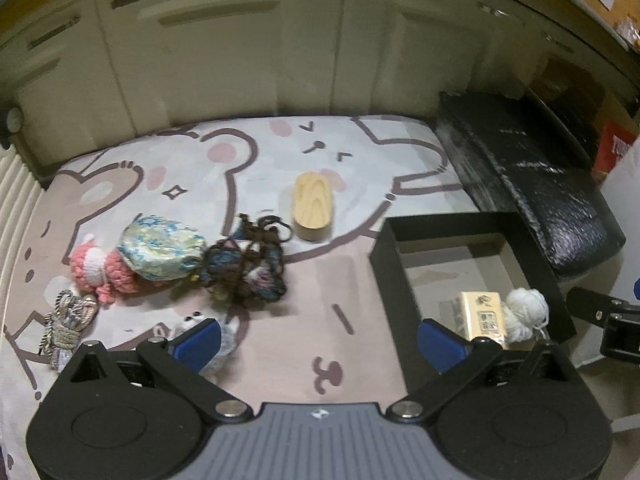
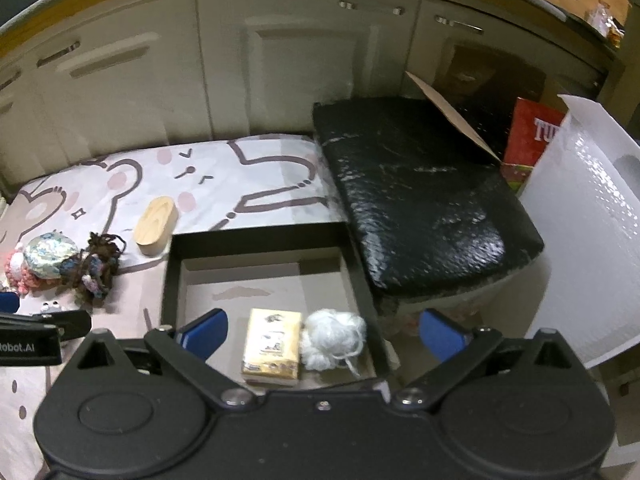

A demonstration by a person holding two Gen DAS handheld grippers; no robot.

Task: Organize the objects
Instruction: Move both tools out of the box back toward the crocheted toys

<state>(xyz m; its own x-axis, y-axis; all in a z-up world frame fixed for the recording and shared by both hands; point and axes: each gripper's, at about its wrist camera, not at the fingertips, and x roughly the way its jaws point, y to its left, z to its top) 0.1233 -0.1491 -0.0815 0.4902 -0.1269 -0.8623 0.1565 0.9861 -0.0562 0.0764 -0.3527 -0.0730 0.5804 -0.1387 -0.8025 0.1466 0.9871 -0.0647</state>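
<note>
Both grippers empty, jaws spread, over cartoon mat.
L gripper [image 1: 318, 346] near the yarn pile [image 1: 244, 272]; R gripper [image 2: 322, 338] above black box [image 2: 170, 276] w/ yellow pack [image 2: 272, 344] & white yarn [image 2: 334, 338]; wooden oval block [image 2: 155, 220] far left.

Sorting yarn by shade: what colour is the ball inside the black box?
White yarn ball, clearest in the right wrist view.

A blue pad hides most of the googly-eyed knitted toy [image 1: 196, 320]

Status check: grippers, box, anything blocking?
Left gripper and right gripper open, empty. Box holds carton, white yarn. Nothing blocking.
</note>
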